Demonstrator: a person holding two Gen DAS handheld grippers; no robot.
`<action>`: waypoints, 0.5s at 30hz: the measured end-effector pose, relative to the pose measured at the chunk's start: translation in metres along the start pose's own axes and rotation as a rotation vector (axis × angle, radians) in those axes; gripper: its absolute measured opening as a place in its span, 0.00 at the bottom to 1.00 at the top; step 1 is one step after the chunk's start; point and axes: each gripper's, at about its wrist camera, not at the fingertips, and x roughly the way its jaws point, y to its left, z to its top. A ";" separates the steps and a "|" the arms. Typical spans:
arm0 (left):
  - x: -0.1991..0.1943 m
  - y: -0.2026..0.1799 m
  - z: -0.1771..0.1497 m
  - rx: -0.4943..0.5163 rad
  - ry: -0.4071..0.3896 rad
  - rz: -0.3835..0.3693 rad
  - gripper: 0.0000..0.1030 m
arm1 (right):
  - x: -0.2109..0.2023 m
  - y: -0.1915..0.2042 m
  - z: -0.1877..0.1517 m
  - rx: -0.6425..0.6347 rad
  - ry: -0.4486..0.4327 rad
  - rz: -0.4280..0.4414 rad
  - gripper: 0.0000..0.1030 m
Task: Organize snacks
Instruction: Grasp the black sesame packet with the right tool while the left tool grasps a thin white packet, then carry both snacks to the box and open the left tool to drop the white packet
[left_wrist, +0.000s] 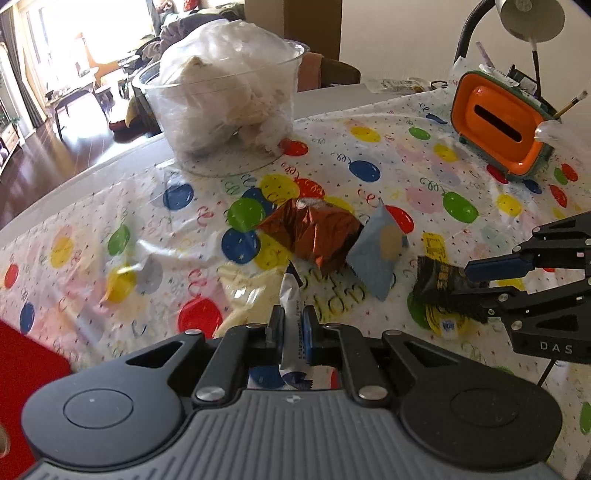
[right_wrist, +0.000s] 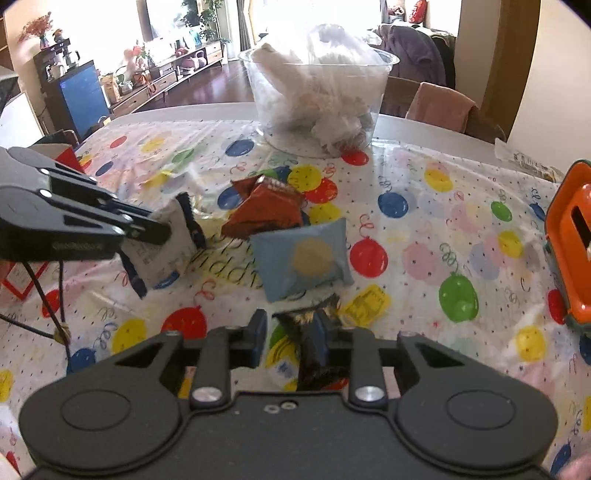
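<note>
The left gripper (left_wrist: 292, 325) pinches a white packet (left_wrist: 291, 314) above the cloth (left_wrist: 369, 177); the right gripper (right_wrist: 290, 334) clamps a dark packet (right_wrist: 310, 343) off-centre; it could slip en route to the tub (right_wrist: 317, 99).

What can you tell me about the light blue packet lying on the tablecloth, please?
The blue packet is a small pillow-shaped sachet of matte, papery-looking film, with a tan round print on its face and a serrated edge. It looks sealed and puffed, lying tilted on the balloon-print tablecloth, propped against the brown foil packet behind it. No gripper touches it.
</note>
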 end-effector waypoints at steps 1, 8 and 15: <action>-0.004 0.002 -0.002 -0.007 0.002 -0.004 0.10 | -0.002 0.000 -0.002 -0.002 -0.003 0.000 0.27; -0.032 0.007 -0.016 -0.040 -0.011 -0.036 0.10 | 0.007 -0.005 -0.003 -0.018 0.012 -0.028 0.57; -0.040 0.009 -0.023 -0.074 -0.005 -0.035 0.10 | 0.031 -0.009 -0.008 -0.091 0.050 -0.019 0.74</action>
